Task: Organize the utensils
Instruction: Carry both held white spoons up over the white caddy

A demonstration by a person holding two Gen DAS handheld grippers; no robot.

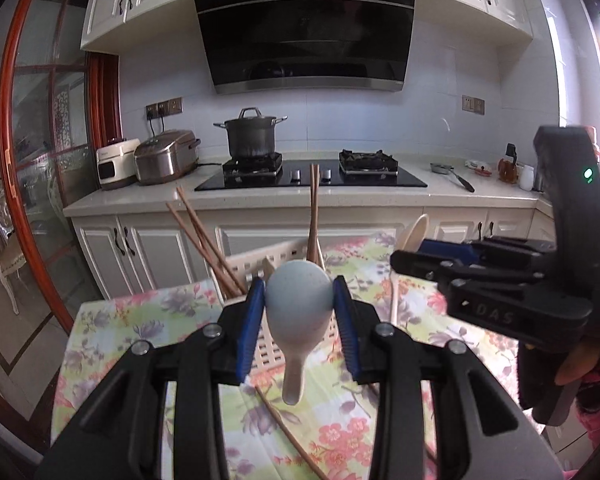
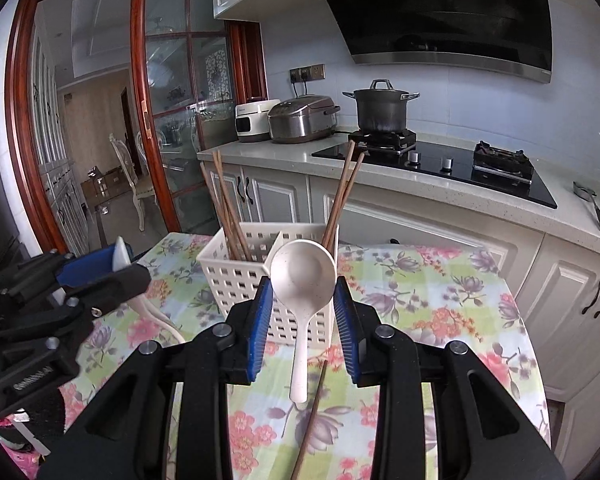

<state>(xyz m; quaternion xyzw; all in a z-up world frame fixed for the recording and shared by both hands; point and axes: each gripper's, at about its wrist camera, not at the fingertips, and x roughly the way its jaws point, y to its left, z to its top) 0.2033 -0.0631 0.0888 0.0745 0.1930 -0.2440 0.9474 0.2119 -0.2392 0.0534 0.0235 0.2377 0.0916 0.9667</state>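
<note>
My left gripper (image 1: 299,292) is shut on the bowl of a pale blue spoon (image 1: 296,344). The bowl's back faces the camera and the handle hangs down above the floral table. My right gripper (image 2: 303,292) is shut on the bowl of a cream spoon (image 2: 302,276), hollow side towards the camera and handle down. Both hang in front of a white slotted basket (image 2: 228,280) that holds several upright chopsticks (image 2: 226,204). In the left wrist view the right gripper (image 1: 416,256) sits to the right with its cream spoon (image 1: 414,232). One loose chopstick (image 2: 312,412) lies on the tablecloth.
Beyond the floral tablecloth (image 2: 440,304) runs a counter with a gas hob (image 1: 312,178), a lidded pot (image 1: 252,132), a rice cooker (image 1: 166,156) and a ladle (image 1: 454,174). A wood-framed glass sliding door (image 2: 168,128) stands at the left.
</note>
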